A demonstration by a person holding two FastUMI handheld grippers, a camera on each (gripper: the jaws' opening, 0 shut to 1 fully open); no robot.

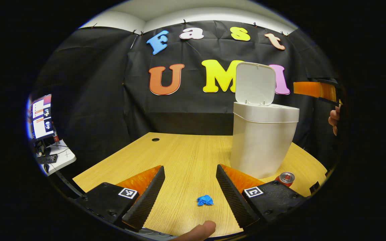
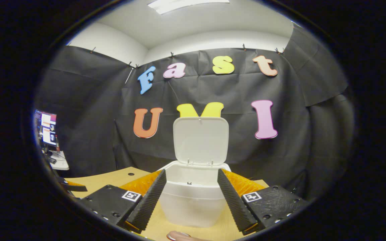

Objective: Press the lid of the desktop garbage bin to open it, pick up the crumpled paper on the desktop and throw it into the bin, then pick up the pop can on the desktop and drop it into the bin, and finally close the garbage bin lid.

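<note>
Both grippers stand released, jaws spread wide and holding nothing. Left gripper (image 1: 190, 187) hovers above the wooden desktop (image 1: 186, 150), with the blue crumpled paper (image 1: 205, 200) lying on the desk between its fingers. Right gripper (image 2: 190, 194) faces the white garbage bin (image 2: 193, 201), whose lid (image 2: 201, 140) stands upright and open. Pop can (image 1: 285, 178) sits on the desktop just beside the bin base.

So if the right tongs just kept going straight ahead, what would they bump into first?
Probably the white bin. The right tongs are open and point straight at its upper front, with the lid standing up behind. Nothing sits between them, though how far off the bin is stays unclear.
</note>
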